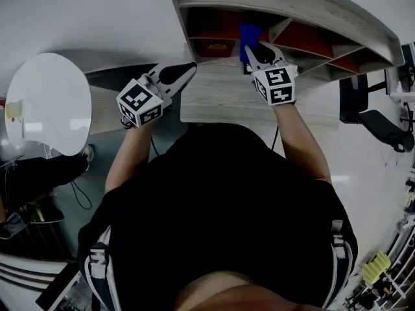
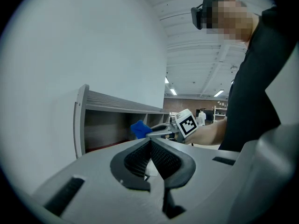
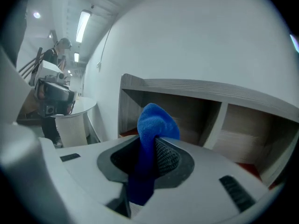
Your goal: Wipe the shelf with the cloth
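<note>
Right gripper [image 3: 155,141] pinches blue cloth [image 3: 157,118], long axis along jaws, bunched end toward shelf [image 3: 187,85]. Left gripper [image 2: 150,143] pressed together, empty.

Grey wooden shelf [image 1: 285,4] with red-floored compartments, standing at the back of a pale wooden tabletop [image 1: 214,99].

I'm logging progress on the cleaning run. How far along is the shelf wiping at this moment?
Done: the blue cloth is picked up and clamped in the right gripper. In hand: that gripper holds the cloth at the open front of the shelf, near its left end. Whether the cloth touches a surface cannot be told. Left: the wiping itself. The left gripper is shut, empty and off to the side.
</note>
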### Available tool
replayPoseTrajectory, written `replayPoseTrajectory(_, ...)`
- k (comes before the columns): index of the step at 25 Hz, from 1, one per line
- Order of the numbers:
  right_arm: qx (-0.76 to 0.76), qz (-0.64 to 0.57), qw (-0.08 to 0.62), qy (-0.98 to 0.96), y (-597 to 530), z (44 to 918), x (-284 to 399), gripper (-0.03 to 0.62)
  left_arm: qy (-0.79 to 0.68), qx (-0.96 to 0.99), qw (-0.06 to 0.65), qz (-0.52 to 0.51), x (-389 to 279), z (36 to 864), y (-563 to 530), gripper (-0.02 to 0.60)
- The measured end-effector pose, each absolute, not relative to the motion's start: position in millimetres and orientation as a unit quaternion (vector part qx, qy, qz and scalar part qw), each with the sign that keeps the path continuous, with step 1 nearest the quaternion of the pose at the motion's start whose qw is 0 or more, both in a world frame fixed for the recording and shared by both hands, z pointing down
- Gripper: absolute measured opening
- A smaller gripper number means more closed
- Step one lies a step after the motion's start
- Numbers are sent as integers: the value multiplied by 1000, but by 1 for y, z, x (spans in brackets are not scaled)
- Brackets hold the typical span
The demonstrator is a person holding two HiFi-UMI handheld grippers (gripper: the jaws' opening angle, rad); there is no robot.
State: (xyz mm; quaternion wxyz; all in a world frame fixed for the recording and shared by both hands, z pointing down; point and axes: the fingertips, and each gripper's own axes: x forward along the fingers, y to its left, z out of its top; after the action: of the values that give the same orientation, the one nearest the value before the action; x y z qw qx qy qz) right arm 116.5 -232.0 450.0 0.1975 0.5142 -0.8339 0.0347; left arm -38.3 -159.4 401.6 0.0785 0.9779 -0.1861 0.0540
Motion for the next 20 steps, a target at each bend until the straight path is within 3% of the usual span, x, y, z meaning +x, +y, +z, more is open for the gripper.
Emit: replayPoseTrajectory(20, 555, 13, 120, -823, -171, 405, 176, 89, -163, 982, 79, 46, -14, 396, -164, 17)
